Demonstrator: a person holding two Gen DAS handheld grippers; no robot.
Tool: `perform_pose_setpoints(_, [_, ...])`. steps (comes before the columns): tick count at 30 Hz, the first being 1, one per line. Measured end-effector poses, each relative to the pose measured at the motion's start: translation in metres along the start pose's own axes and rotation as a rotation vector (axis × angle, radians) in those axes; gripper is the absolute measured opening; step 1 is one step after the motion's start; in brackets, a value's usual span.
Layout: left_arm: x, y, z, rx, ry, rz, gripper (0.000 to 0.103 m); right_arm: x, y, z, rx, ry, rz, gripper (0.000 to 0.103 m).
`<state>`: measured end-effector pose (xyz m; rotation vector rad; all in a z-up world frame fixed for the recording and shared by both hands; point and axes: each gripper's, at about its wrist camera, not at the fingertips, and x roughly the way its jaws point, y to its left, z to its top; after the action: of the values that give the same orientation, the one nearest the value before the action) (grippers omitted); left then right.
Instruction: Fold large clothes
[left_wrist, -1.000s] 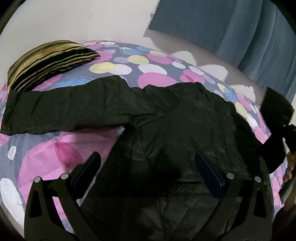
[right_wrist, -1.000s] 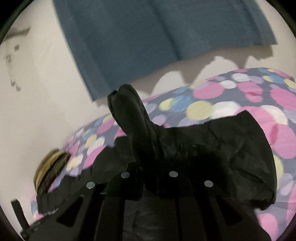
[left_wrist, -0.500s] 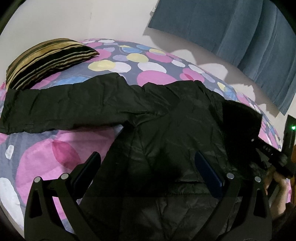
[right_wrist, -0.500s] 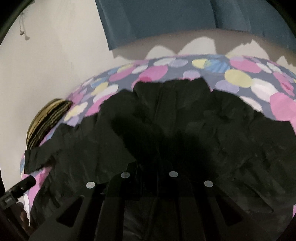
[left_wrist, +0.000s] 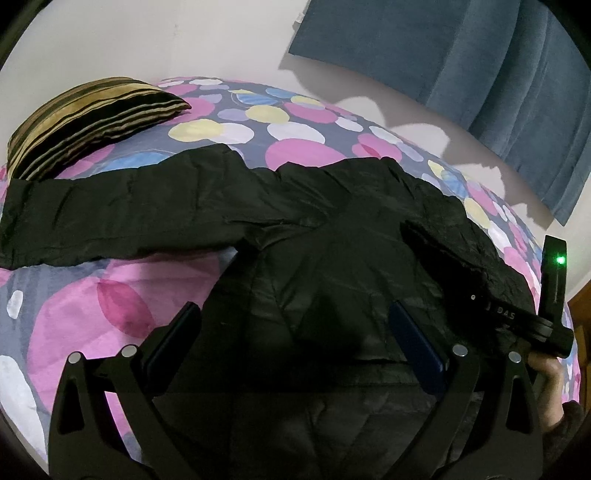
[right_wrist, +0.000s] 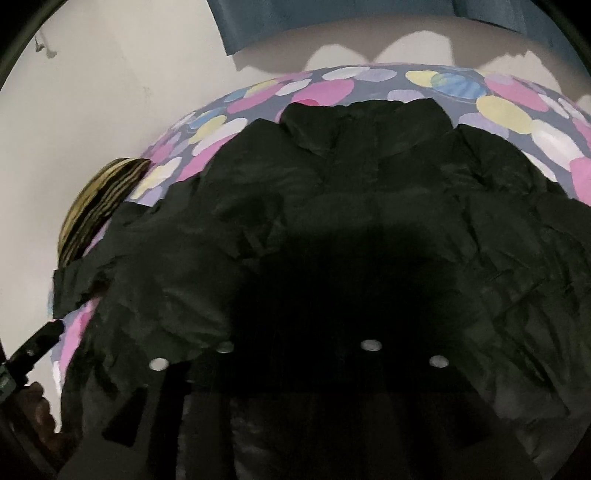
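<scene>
Left sleeve lies out flat, nearer the left hand-held gripper

The black jacket (left_wrist: 332, 266) lies spread on the spotted bed (left_wrist: 110, 302), collar toward the far wall. Its right sleeve (left_wrist: 454, 240) is folded in over the body, and the right hand-held gripper (right_wrist: 295, 332), whose jaws have just been opening, sits low over it in deep shadow; whether cloth is between them cannot be told. The left sleeve (left_wrist: 122, 210) runs straight out to the left, its long axis across the bed, its cuff near the striped pillow (left_wrist: 88, 114). The left hand-held gripper (left_wrist: 295, 339) hovers with jaws wide apart and empty over the near body, so that sleeve lies far-left of it and is likely its to take.
</scene>
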<state>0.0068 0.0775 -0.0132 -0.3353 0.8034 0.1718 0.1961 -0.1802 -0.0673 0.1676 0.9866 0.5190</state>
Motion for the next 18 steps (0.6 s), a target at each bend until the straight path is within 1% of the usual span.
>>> perform_pose_setpoints(1, [0.0, 0.0, 0.0, 0.0, 0.0, 0.0, 0.101, -0.001, 0.002, 0.0, -0.004, 0.001, 0.007, 0.042])
perform_pose_setpoints(2, [0.0, 0.0, 0.0, 0.0, 0.0, 0.0, 0.101, -0.001, 0.004, 0.0, -0.007, 0.003, 0.026, 0.049])
perform_pose_setpoints(3, [0.0, 0.0, 0.0, -0.001, 0.001, -0.001, 0.101, -0.001, 0.006, -0.001, -0.009, 0.006, 0.037, 0.053])
perform_pose_setpoints(4, [0.001, 0.0, 0.0, -0.001, 0.002, -0.001, 0.101, -0.001, 0.008, -0.001, -0.015, 0.01, 0.04, 0.054])
perform_pose_setpoints(6, [0.002, -0.001, -0.001, -0.001, 0.004, -0.003, 0.101, 0.003, 0.013, -0.001, -0.036, 0.028, 0.053, 0.062])
perform_pose_setpoints(8, [0.002, -0.003, -0.001, 0.001, 0.006, -0.007, 0.101, 0.007, 0.015, -0.002, -0.039, 0.044, 0.077, 0.066])
perform_pose_setpoints(11, [0.003, -0.004, -0.002, 0.01, 0.007, -0.012, 0.101, 0.004, 0.017, -0.001, -0.033, 0.06, 0.136, 0.067])
perform_pose_setpoints(13, [0.002, -0.005, -0.003, 0.015, 0.005, -0.017, 0.101, -0.01, 0.018, 0.0, -0.025, 0.059, 0.202, 0.067])
perform_pose_setpoints(16, [0.001, -0.006, -0.003, 0.021, 0.001, -0.023, 0.101, -0.041, 0.009, 0.004, -0.008, 0.013, 0.224, 0.067])
perform_pose_setpoints(18, [0.0, -0.006, -0.004, 0.02, 0.001, -0.029, 0.101, -0.07, -0.014, 0.006, 0.023, -0.048, 0.213, 0.067])
